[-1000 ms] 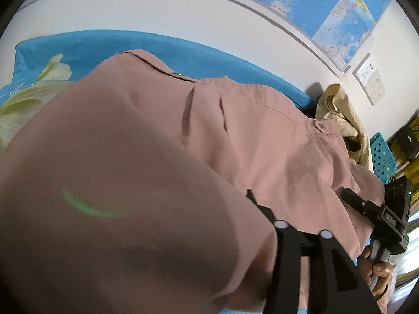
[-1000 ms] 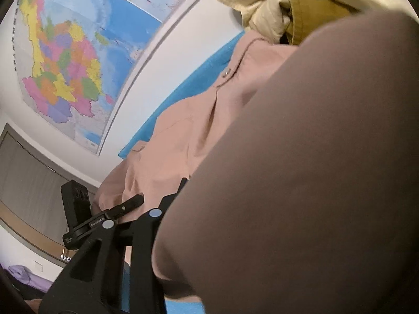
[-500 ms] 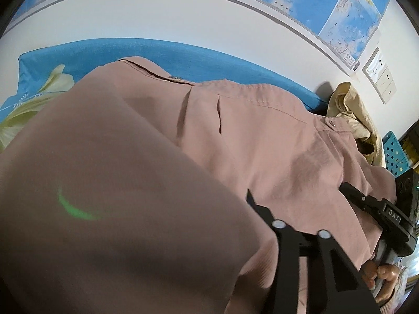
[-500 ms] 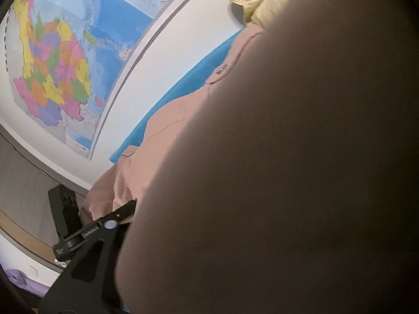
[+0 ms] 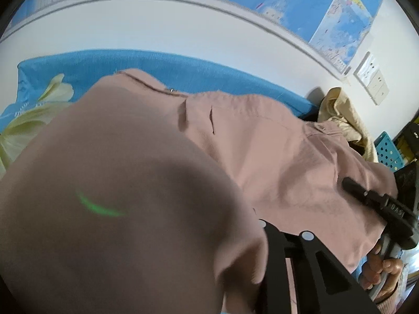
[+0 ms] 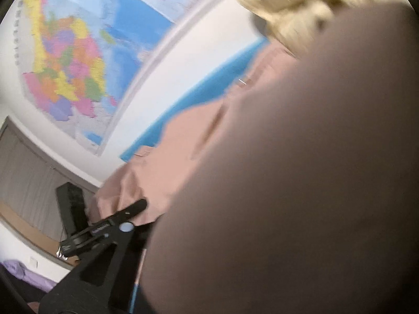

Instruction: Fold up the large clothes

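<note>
Garment: we hold a large dusty-pink woven shirt (image 5: 262, 136) whose far part lies spread over the blue floral-print bed sheet (image 5: 110, 62), its buttoned edge toward the wall; the near part is lifted and drapes over both cameras, filling much of each view (image 6: 301, 183).
Left gripper: our left gripper (image 5: 264, 238) is buried under the raised pink fold; only its black right finger frame shows, and we cannot tell whether the fingers are together or apart.
Right gripper: our right gripper (image 5: 352, 184) appears at the right of the left wrist view, its black finger tip resting on the shirt; fabric hides the rest, so we cannot tell its state. A hand (image 5: 379, 269) grips its handle below.
Left gripper seen from the right: a black finger (image 6: 131, 209) pokes against the pink cloth.
Surroundings: a cream crumpled garment (image 5: 345, 120) lies beyond the shirt by the white wall (image 5: 183, 34); a coloured wall map (image 6: 73, 60) hangs above; a teal perforated basket (image 5: 387, 151) stands at the right.
</note>
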`<move>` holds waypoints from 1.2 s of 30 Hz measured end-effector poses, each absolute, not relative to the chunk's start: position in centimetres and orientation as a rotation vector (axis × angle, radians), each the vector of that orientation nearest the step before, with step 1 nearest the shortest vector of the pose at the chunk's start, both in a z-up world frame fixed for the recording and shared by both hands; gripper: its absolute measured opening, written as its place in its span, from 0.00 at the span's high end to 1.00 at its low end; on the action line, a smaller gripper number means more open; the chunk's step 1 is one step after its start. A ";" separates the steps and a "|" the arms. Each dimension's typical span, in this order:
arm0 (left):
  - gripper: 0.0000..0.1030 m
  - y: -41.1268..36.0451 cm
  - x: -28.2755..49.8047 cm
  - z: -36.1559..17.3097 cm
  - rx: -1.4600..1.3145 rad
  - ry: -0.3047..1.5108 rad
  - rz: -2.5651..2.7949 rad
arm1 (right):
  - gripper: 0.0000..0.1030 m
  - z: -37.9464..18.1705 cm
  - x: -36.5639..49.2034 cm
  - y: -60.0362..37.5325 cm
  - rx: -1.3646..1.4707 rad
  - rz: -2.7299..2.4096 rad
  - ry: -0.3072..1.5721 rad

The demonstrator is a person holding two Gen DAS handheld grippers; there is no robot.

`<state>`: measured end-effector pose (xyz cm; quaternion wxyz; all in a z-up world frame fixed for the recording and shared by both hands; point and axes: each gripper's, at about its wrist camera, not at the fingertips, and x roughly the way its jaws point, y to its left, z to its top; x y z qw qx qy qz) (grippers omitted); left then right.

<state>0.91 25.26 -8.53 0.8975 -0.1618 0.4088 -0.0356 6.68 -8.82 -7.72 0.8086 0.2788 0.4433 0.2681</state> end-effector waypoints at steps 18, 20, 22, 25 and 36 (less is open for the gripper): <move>0.82 30.9 -2.2 1.2 -0.333 0.636 -0.048 | 0.90 2.1 7.6 -1.9 0.448 0.780 0.764; 0.82 32.2 -2.6 2.4 -0.327 0.605 -0.016 | 0.90 2.7 8.1 -0.5 0.434 0.804 0.756; 0.82 33.5 -3.1 3.3 -0.319 0.577 0.011 | 0.90 3.3 8.6 1.0 0.424 0.833 0.743; 0.82 35.4 -3.6 4.6 -0.307 0.543 0.056 | 0.90 3.9 10.5 2.7 0.415 0.875 0.731; 0.82 41.7 -4.1 6.7 -0.290 0.506 0.199 | 0.90 3.7 16.9 11.9 0.386 0.963 0.733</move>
